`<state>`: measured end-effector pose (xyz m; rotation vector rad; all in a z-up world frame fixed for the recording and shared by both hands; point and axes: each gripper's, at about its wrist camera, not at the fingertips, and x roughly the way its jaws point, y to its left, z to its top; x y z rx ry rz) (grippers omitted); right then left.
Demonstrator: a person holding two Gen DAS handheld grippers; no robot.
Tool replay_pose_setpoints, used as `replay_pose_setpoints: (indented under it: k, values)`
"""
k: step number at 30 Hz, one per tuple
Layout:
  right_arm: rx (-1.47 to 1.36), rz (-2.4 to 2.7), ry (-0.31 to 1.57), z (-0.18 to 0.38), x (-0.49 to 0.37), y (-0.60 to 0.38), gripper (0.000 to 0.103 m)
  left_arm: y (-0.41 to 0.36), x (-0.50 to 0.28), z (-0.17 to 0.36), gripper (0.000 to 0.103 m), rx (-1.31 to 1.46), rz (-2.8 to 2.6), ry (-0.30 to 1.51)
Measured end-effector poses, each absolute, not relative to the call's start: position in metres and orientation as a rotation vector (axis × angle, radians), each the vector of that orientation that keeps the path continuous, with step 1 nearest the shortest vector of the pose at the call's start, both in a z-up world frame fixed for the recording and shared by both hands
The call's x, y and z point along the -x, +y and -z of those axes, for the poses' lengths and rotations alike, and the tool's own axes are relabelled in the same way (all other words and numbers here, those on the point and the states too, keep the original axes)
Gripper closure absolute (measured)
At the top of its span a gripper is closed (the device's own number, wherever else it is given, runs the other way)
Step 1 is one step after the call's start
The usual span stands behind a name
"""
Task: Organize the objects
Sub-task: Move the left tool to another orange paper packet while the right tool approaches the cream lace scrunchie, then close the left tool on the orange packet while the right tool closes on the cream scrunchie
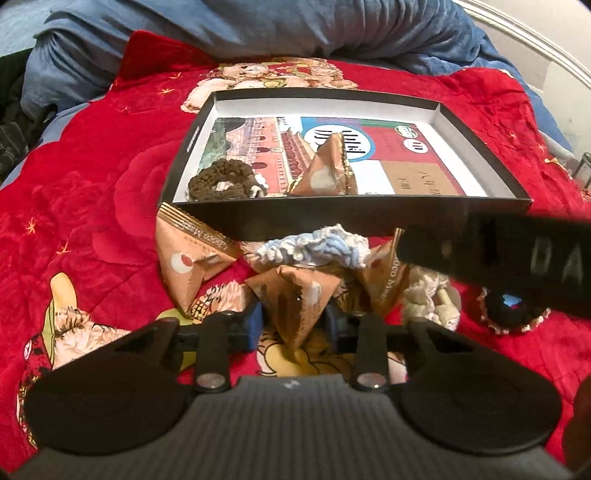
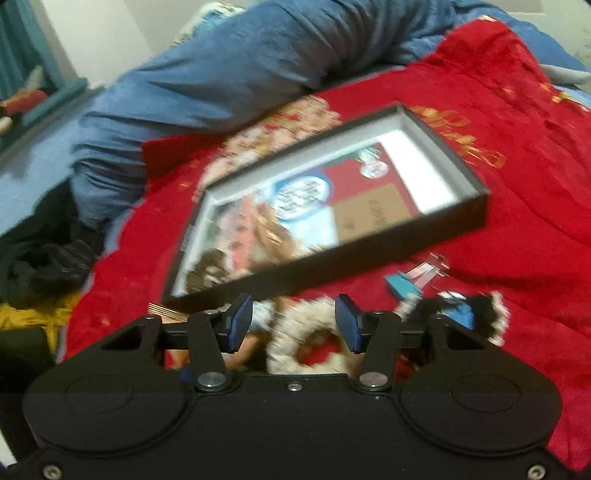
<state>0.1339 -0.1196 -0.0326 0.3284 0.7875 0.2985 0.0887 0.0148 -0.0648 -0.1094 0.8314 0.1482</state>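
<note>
My left gripper is shut on a brown triangular snack packet, with a blue pad pressed against each side, on the red bedspread. Just beyond stands a shallow black box holding a brown scrunchie and another packet on a printed card. In the blurred right wrist view my right gripper is open above a cream scrunchie, which lies between its fingers without touching them. The box lies ahead of it.
In front of the box lie a blue-white scrunchie, two more packets, a cream scrunchie and a black scrunchie. A black tool part crosses the right side. Blue bedding is piled behind.
</note>
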Motion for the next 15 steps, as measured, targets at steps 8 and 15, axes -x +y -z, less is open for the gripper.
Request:
replay_pose_setpoints:
  k: [8, 15]
  values:
    - [-0.27, -0.273, 0.844, 0.042, -0.129, -0.118, 0.052, 0.009, -0.085, 0.064, 0.073, 0.087, -0.15, 0.824]
    - [-0.366, -0.257, 0.921, 0.058, -0.141, -0.12, 0.052, 0.008, -0.084, 0.066, 0.072, 0.087, -0.156, 0.811]
